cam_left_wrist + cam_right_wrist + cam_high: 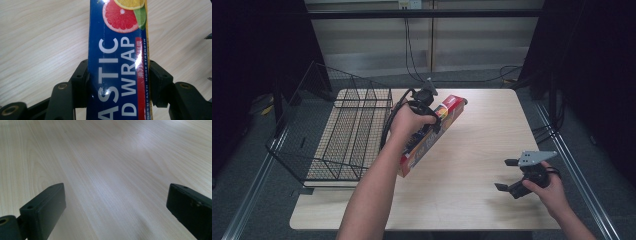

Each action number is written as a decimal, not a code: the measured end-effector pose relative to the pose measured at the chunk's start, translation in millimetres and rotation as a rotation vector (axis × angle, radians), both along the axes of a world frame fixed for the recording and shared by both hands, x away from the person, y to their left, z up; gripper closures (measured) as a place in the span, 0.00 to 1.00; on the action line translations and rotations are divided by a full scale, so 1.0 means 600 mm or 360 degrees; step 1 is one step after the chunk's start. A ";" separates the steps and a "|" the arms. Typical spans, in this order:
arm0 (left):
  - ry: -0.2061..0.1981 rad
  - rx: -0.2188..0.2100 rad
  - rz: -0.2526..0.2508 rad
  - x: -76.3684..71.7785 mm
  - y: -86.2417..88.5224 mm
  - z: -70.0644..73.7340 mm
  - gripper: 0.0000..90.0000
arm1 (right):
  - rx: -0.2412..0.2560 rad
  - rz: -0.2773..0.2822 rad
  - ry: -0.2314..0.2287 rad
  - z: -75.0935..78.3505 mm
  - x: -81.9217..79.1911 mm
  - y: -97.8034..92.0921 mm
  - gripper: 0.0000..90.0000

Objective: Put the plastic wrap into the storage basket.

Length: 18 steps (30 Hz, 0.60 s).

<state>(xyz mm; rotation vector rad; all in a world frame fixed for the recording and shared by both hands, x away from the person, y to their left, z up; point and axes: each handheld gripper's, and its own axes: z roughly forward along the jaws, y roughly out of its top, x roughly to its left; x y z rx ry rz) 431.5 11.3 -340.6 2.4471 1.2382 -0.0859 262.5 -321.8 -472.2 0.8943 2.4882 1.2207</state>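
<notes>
The left gripper [432, 117] squeezes its jaws tight on the plastic wrap box [432, 135], just beside the wire basket [347, 135]. I think the box goes in the basket next; it is not in yet. The right gripper [508, 175] waits wide open, holding nothing. The left gripper view shows the box's words up close.

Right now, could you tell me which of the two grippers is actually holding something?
The left gripper, by the wire basket: it is clamped across the blue plastic wrap box. The right gripper is open over bare table, with nothing between its jaws.
</notes>
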 end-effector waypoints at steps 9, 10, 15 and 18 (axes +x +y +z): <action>-0.0025 0.0029 0.0051 0.002 0.021 0.030 0.50 | 0.0001 0.0000 0.0002 0.000 0.000 0.000 0.03; -0.0023 0.0030 0.0067 0.001 0.023 0.036 0.50 | -0.0001 0.0002 0.0002 -0.001 0.000 0.001 0.03; -0.0022 0.0038 0.0105 0.002 0.034 0.052 0.50 | 0.0002 0.0002 0.0004 0.001 0.000 0.000 0.03; -0.0032 0.0051 0.0115 0.002 0.040 0.060 0.50 | 0.0001 0.0004 0.0005 0.000 0.000 0.000 0.03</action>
